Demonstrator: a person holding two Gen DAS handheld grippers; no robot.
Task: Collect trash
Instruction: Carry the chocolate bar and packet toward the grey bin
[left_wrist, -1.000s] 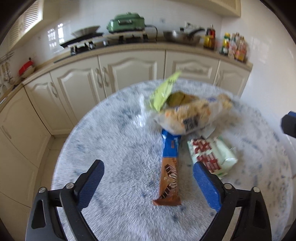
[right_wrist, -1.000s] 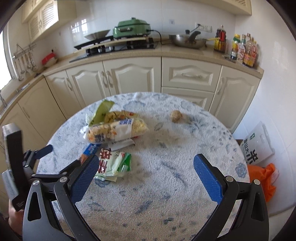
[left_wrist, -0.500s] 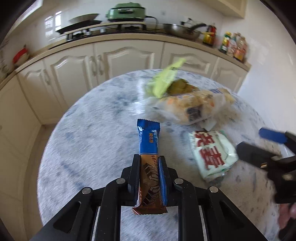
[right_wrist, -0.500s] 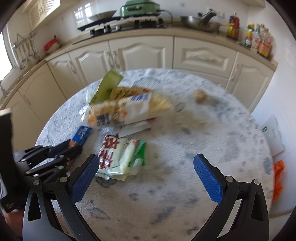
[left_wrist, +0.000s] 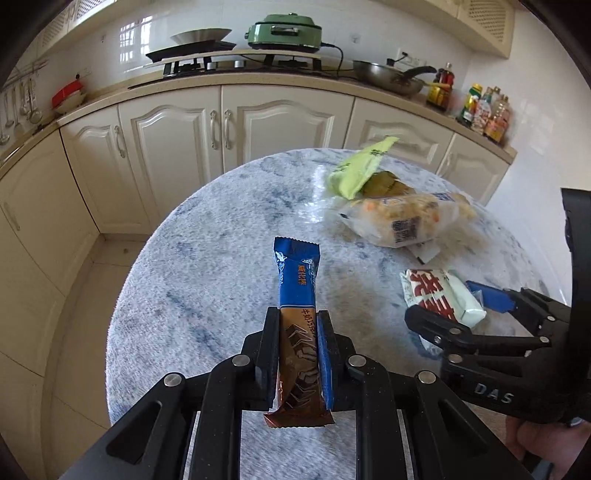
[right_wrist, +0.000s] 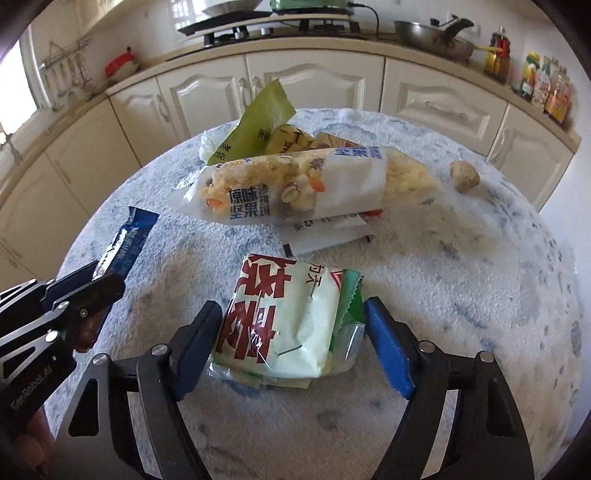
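The left gripper (left_wrist: 297, 354) is clamped tight on the brown lower half of a long blue and brown snack wrapper (left_wrist: 297, 295), whose blue end sticks out ahead of the fingertips over the surface (left_wrist: 207, 273). The right gripper (right_wrist: 291, 347) points steeply down with its jaws closing around a pale green packet with red characters (right_wrist: 277, 321); the packet lies flat on the surface between the two blue pads, and a gap shows on the right side, so the pads do not yet press on it.

Ahead of the right gripper, beyond the packet, lies a clear bag of puffed snack (right_wrist: 306, 184) resting on other wrappers, with a green wrapper (right_wrist: 258, 122) standing up behind it and a white slip (right_wrist: 328, 236) sticking out from under it. To the right of that pile, apart from it, sits a small brown lump (right_wrist: 464, 176).

The surface is a round top covered in a white and blue mottled pattern. Behind it runs a row of cream cabinets (left_wrist: 221, 129) under a beige counter that bends round the corner of the room. On the counter stand a gas hob (left_wrist: 192, 59), a green cooker with a lid (left_wrist: 284, 33), a steel pan (left_wrist: 388, 75) and a cluster of bottles (left_wrist: 484, 110) at the far right. The walls are white tile, and utensils hang from a rail on the left (right_wrist: 62, 77).
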